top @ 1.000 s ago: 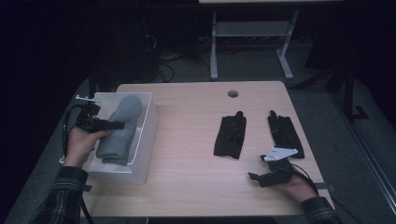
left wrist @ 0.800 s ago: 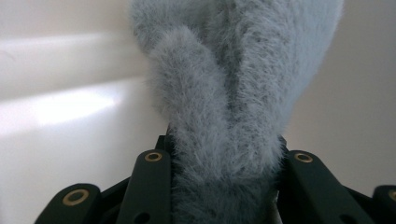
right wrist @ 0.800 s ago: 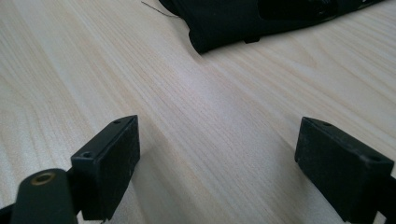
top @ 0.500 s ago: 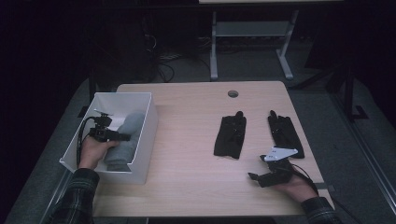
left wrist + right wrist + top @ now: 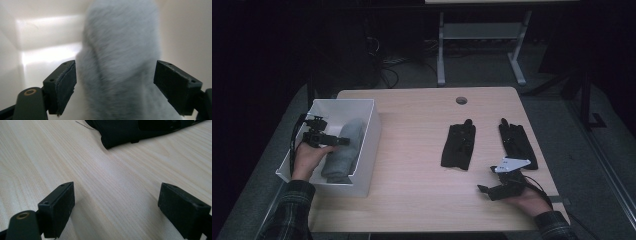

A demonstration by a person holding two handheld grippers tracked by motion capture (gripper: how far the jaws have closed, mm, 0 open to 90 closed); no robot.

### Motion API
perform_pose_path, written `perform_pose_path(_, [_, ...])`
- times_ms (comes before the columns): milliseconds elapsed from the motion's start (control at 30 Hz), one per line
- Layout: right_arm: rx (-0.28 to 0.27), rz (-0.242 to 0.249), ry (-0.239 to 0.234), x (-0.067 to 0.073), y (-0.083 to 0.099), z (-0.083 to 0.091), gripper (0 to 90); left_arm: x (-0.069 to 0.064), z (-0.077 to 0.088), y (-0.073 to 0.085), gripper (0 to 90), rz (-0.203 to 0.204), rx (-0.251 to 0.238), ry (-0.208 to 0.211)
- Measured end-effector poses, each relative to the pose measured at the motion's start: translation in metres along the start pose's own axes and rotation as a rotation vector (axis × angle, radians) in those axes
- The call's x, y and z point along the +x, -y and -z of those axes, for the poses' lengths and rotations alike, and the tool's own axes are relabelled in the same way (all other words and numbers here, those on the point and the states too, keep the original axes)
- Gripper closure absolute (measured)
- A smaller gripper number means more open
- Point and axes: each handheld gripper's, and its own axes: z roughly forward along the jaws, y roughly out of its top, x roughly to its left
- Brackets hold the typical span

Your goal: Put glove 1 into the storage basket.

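Our left gripper (image 5: 116,85) has just been opening, jaws spread beside the grey sock (image 5: 120,62) in the white box (image 5: 367,135); our right gripper (image 5: 117,207) is released.

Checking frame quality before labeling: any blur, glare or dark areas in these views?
High view: room behind the table is nearly black, tabletop evenly lit. Left gripper view: grey sock soft and blurred, bright glare on the white box wall, jaws sharp. Right gripper view: wood grain crisp, black sock at top slightly soft.
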Motion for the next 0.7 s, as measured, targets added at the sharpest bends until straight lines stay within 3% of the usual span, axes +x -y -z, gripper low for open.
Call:
perform_pose_path(200, [0.001,0.001,0.0,0.0,0.0,0.0,13.9,-0.011,0.018,-0.015,14.3,-0.018,-0.06,-0.017])
perform_pose_path(267, [0.0,0.001,0.0,0.0,0.0,0.0,13.9,-0.022,0.028,-0.024,13.7,-0.055,-0.078,-0.004])
perform_pose_path(300, [0.0,0.001,0.0,0.0,0.0,0.0,13.9,-0.022,0.028,-0.024,13.6,-0.055,-0.078,-0.004])
perform_pose_path(367, [0.001,0.0,0.0,0.0,0.0,0.0,13.9,-0.037,0.036,-0.031,13.5,-0.095,-0.095,0.016])
perform_pose_path(400, [0.001,0.001,0.0,0.0,0.0,0.0,13.9,-0.037,0.036,-0.031,13.5,-0.095,-0.095,0.016])
perform_pose_path(433, [0.0,0.0,0.0,0.0,0.0,0.0,13.9,-0.048,0.04,-0.035,13.5,-0.114,-0.109,0.035])
perform_pose_path(467, [0.0,0.0,0.0,0.0,0.0,0.0,13.9,-0.048,0.04,-0.035,13.5,-0.114,-0.109,0.035])
perform_pose_path(533, [0.001,0.001,0.0,0.0,0.0,0.0,13.9,-0.066,0.043,-0.04,13.5,-0.156,-0.125,0.062])
perform_pose_path(567, [0.001,0.001,0.0,0.0,0.0,0.0,13.9,-0.066,0.043,-0.04,13.5,-0.156,-0.125,0.062])
perform_pose_path(600, [0.0,0.0,0.0,0.0,0.0,0.0,13.9,-0.079,0.043,-0.042,13.5,-0.181,-0.127,0.084])
perform_pose_path(633, [0.0,0.0,0.0,0.0,0.0,0.0,13.9,-0.079,0.043,-0.042,13.5,-0.181,-0.127,0.084])
perform_pose_path(700, [0.001,0.001,0.0,0.0,0.0,0.0,13.9,-0.092,0.041,-0.044,13.5,-0.205,-0.131,0.108])
